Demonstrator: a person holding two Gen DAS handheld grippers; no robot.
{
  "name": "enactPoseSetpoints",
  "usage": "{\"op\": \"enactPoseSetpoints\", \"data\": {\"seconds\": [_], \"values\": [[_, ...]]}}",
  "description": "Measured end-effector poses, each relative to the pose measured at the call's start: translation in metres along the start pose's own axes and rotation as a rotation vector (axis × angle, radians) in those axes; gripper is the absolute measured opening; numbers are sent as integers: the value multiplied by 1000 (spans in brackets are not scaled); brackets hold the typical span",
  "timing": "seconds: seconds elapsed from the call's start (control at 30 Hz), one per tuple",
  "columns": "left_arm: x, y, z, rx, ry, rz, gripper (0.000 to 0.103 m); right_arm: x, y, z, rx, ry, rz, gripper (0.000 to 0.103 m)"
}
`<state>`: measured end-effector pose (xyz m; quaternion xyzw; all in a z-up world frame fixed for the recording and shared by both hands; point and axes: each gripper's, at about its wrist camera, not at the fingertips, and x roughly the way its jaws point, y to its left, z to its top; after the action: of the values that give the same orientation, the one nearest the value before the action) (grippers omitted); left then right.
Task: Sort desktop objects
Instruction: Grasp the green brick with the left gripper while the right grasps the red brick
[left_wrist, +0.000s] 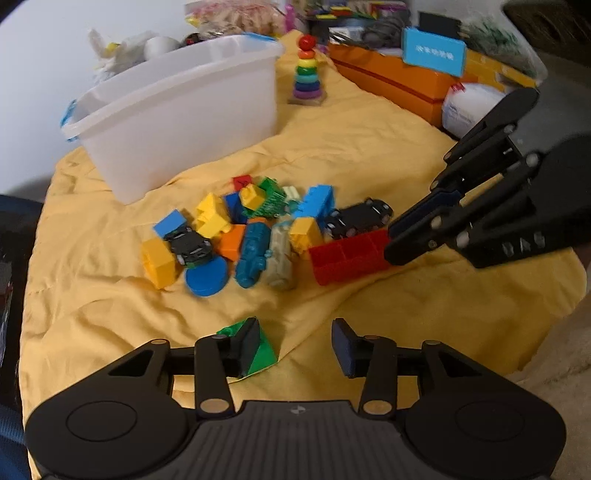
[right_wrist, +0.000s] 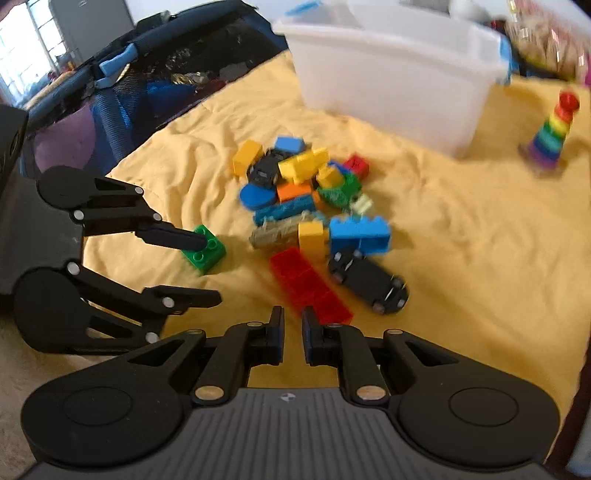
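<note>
Toy pile (left_wrist: 258, 229): blocks, cars, trains lying jumbled mid-cloth (left_wrist: 369, 147), near the bin (left_wrist: 177, 110).
Green block (right_wrist: 204, 250): lying apart, touching one finger of the left gripper (left_wrist: 295, 347), jaws gaping.
Right gripper (right_wrist: 293, 332): sitting closed, empty, beside the red block (right_wrist: 308, 286).
Ring stacker (left_wrist: 307, 70): standing behind.

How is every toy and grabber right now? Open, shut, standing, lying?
Left hand-held gripper: open, holding nothing.
Right hand-held gripper: shut, empty.
Green brick: resting on the yellow cloth, not gripped.
White bin: upright, lid off.
Ring stacker: standing, rings stacked.
Red brick: lying, hollow side showing.
Black car: lying beside the red brick.
</note>
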<state>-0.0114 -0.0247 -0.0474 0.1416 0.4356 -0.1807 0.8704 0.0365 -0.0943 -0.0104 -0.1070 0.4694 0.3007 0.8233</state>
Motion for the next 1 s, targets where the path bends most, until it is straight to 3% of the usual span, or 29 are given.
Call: {"op": "enactPoseSetpoints", "data": {"seconds": [0.1, 0.3, 0.43, 0.5, 0.67, 0.73, 0.83, 0.87, 1.0], "values": [[-4, 8, 1, -47, -11, -2, 47, 2, 13, 1, -121, -24, -68, 33], [-11, 11, -2, -65, -27, 18, 47, 30, 32, 0, -334, -3, -184, 31], [-11, 14, -6, -84, -19, 25, 47, 45, 32, -2, -372, 18, -226, 29], [-12, 17, -6, -90, -26, 34, 47, 39, 25, 3, -294, 20, -187, 29], [-10, 22, -4, -119, -30, 27, 47, 21, -10, 7, 96, 83, 172, 29], [-8, 21, -4, -115, -28, 28, 47, 30, -25, 0, 240, 128, 248, 30], [-9, 21, -2, -109, -34, 29, 47, 35, -44, -9, 381, 133, 269, 32], [-9, 20, -2, -109, -36, 31, 47, 31, -46, -10, 391, 114, 253, 38], [-9, 22, -2, -116, -34, 30, 47, 17, -52, -13, 373, 47, 111, 38]]}}
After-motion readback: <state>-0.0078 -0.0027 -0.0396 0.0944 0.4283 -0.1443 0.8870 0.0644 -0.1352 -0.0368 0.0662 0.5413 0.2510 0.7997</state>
